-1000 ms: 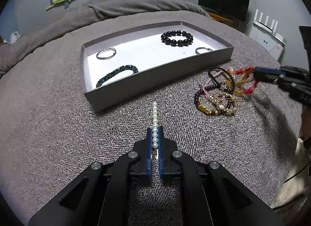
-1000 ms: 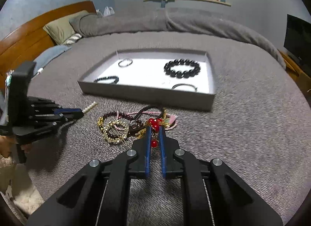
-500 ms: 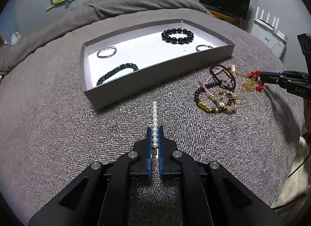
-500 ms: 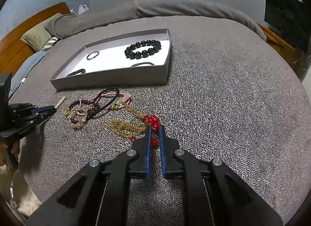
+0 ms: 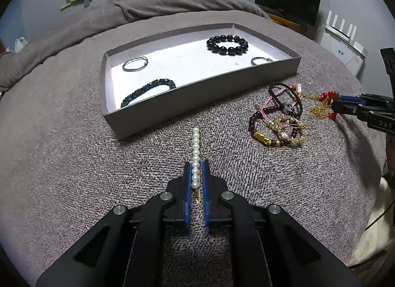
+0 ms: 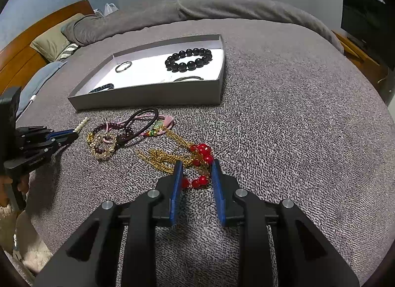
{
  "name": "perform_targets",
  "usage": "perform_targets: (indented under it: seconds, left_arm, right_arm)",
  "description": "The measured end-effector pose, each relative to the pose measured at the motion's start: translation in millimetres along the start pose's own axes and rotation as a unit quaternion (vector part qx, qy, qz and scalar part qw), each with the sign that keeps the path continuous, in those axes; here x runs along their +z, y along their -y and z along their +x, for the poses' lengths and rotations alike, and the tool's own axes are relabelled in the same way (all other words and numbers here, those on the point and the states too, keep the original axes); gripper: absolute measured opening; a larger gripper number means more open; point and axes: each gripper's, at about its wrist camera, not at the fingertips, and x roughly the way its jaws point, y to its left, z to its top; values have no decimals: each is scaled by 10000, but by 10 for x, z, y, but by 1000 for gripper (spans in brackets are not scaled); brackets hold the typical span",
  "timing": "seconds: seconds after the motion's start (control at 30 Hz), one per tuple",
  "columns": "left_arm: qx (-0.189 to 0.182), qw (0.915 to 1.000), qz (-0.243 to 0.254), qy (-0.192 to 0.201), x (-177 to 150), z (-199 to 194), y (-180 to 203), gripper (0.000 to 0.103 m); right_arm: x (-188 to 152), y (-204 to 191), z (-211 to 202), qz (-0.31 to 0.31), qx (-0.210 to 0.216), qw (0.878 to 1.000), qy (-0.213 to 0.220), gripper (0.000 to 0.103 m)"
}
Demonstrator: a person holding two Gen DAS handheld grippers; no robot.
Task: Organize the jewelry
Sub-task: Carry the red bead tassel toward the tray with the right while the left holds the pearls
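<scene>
The left gripper (image 5: 196, 167) is pinching the pearl clip (image 5: 195, 150) (lying on the blanket (image 5: 74, 163)); the right gripper (image 6: 196, 168) is sitting spread around the red beads (image 6: 201, 153).

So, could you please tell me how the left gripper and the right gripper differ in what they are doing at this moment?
The left gripper is shut on the straight white pearl strand; the right gripper stands open, its jaws either side of the red bead and gold chain piece. The pearl strand lies apart from the tangled jewelry pile, while the red bead piece trails from its edge. Both grippers sit low over the grey bedspread, in front of the grey tray.
</scene>
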Motion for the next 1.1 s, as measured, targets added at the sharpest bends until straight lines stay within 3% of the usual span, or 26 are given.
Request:
perform_targets:
  seconds: [0.2,0.27,1.1]
  left_arm:
    - [12,10000,-12,11,-3,-26,10,6]
    - [14,10000,-20,22,-4,-38,7,6]
    - [-63,9978,-94,661,118,-717,-5,6]
  right_arm:
    - [-15,-1,-38,-60,-32,10000,46,22]
    - [-14,-15,-58,-106,-70,9999,96,8]
    - [274,-192,-815,-196,134,9932,1138,8]
